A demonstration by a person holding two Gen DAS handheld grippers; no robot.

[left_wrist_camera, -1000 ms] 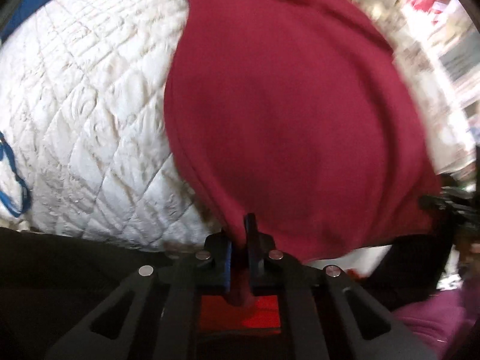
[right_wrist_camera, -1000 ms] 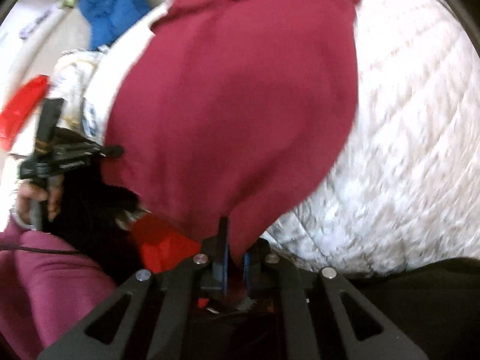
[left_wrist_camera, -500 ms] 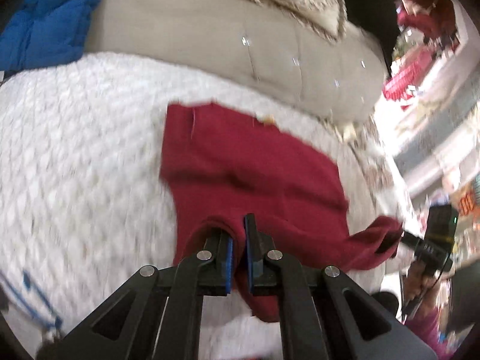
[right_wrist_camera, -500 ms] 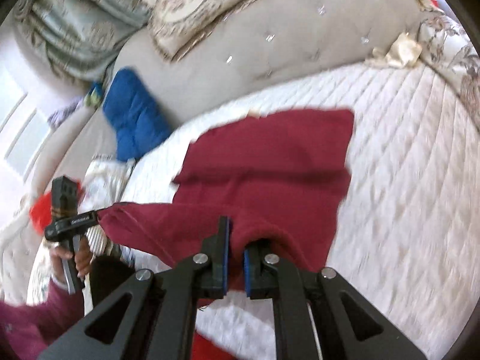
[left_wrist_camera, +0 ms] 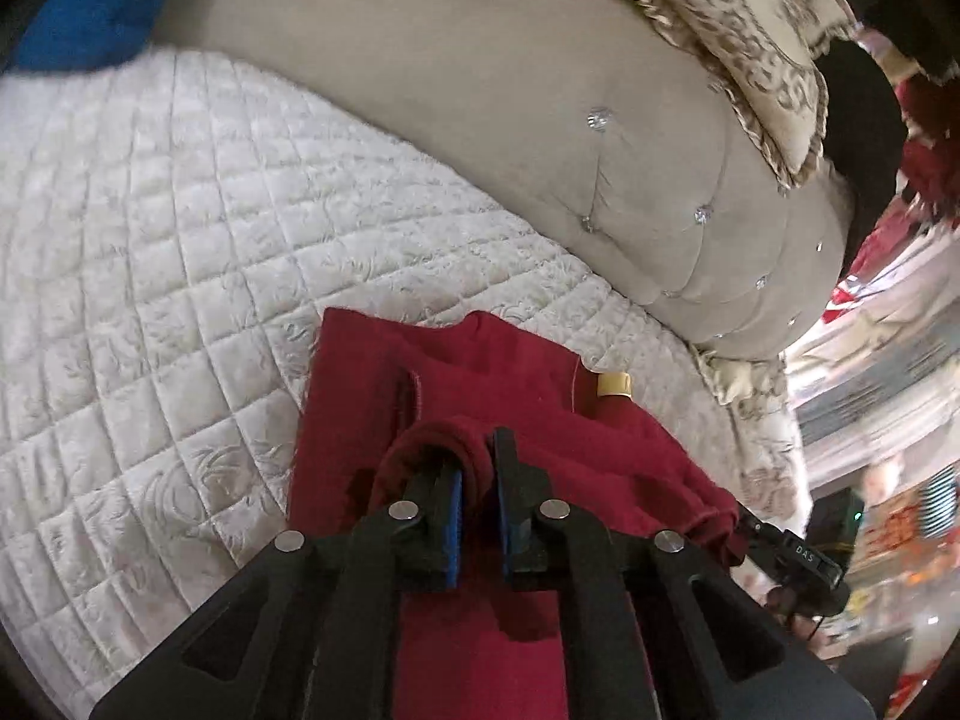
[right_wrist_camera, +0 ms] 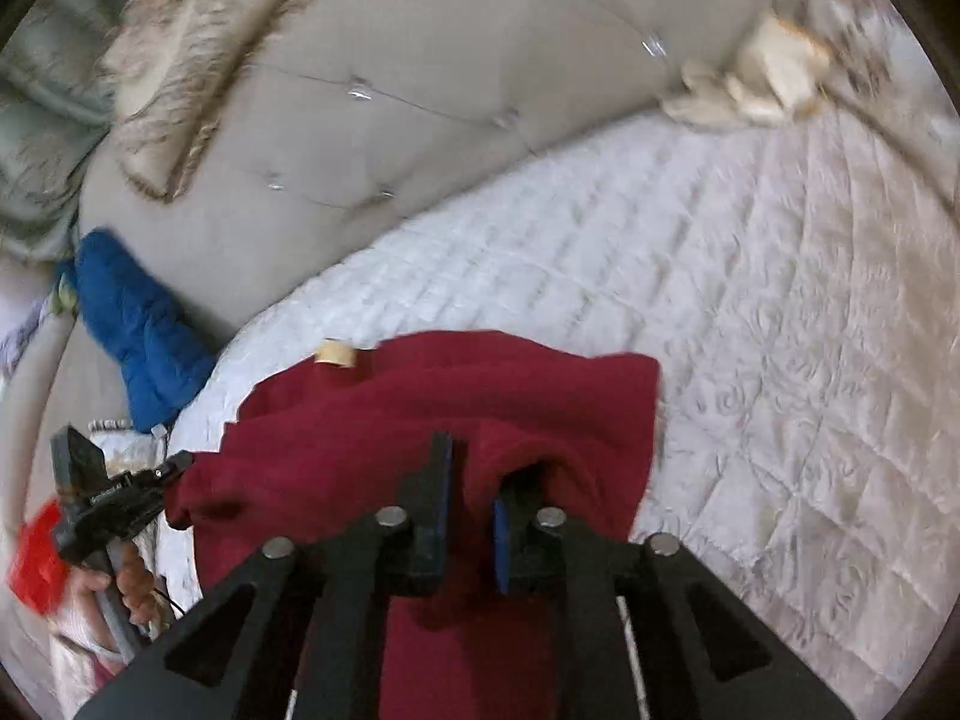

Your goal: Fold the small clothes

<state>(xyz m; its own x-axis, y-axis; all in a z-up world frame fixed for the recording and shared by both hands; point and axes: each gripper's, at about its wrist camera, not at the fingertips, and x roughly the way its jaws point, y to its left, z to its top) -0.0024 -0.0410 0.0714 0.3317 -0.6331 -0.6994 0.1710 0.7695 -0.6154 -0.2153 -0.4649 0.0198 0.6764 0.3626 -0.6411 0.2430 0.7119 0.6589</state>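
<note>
Left wrist view is filled mostly by the bed [left_wrist_camera: 150, 276], its white quilted cover running up to a padded grey headboard [left_wrist_camera: 540, 138] with a patterned pillow [left_wrist_camera: 750, 30] on top. A blue cushion [right_wrist_camera: 138, 324] sits at the far corner. On the quilt lies the dark red garment [left_wrist_camera: 498, 384], its far half spread flat, its near edge lifted and carried toward the headboard, so the fold looks about half made. The left hand-held gripper [left_wrist_camera: 477, 480] is clamped on a rolled bunch of that near edge. The right hand-held gripper [right_wrist_camera: 471, 480] also has red cloth between its fingers, pinched at the other corner. A small tan tag [left_wrist_camera: 612, 385] pokes out at the far hem.

The risk is uneven travel: if one corner is laid further than the other, the fold will skew. The bunched cloth in the left grip may also drop as a lump and leave a ridge unless it is pulled taut before release.
</note>
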